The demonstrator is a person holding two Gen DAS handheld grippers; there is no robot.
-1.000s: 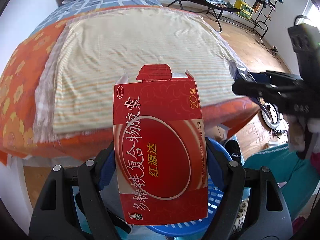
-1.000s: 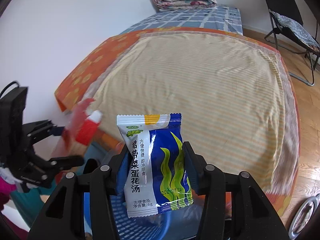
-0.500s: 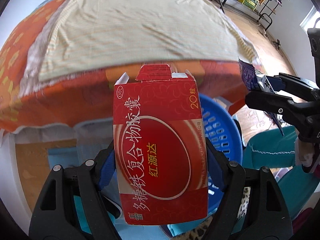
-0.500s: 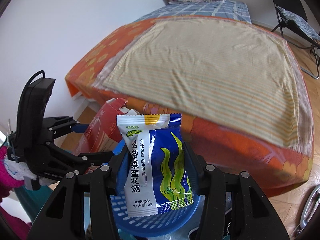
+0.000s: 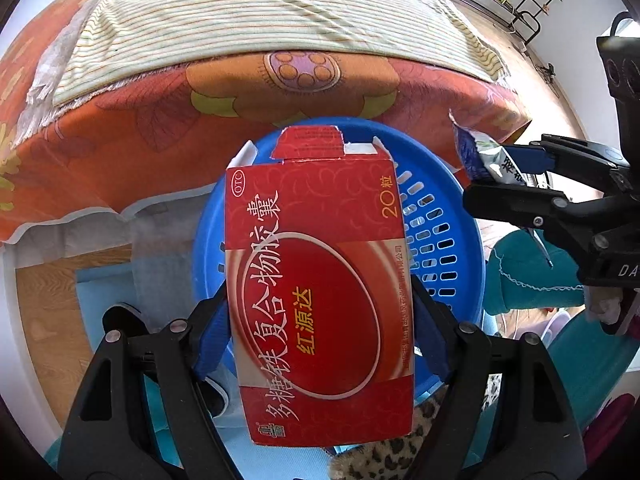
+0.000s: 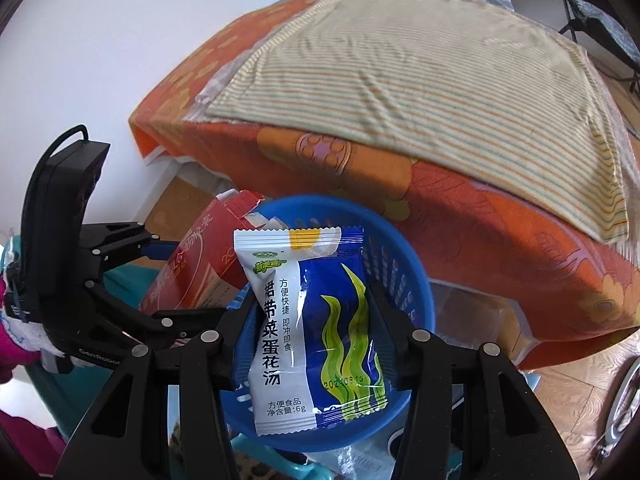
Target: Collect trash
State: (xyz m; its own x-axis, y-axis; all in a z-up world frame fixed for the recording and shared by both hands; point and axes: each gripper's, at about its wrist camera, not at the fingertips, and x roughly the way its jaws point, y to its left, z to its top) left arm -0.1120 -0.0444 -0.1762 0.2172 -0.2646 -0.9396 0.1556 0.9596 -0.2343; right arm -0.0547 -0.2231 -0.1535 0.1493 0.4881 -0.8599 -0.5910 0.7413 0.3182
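Note:
My left gripper (image 5: 320,320) is shut on a red medicine box (image 5: 320,292) with its top flap open and holds it over a blue slotted basket (image 5: 440,236). My right gripper (image 6: 316,320) is shut on a blue and white soup packet (image 6: 312,320) and holds it over the same basket (image 6: 412,280). In the left wrist view the right gripper (image 5: 516,176) with the packet (image 5: 480,156) sits at the basket's right rim. In the right wrist view the left gripper (image 6: 160,252) with the red box (image 6: 204,264) is at the basket's left rim.
A bed with an orange flowered sheet (image 5: 120,128) and a striped cream cover (image 5: 260,12) stands just behind the basket. Wood floor (image 5: 44,304) lies to the left. Teal cloth (image 5: 532,276) and a leopard-print cloth (image 5: 424,428) lie by the basket. A folding chair (image 6: 600,20) stands far right.
Both grippers have come down from above the bed to the basket in front of it. The red box and the packet now hang over the basket. Both stay gripped.

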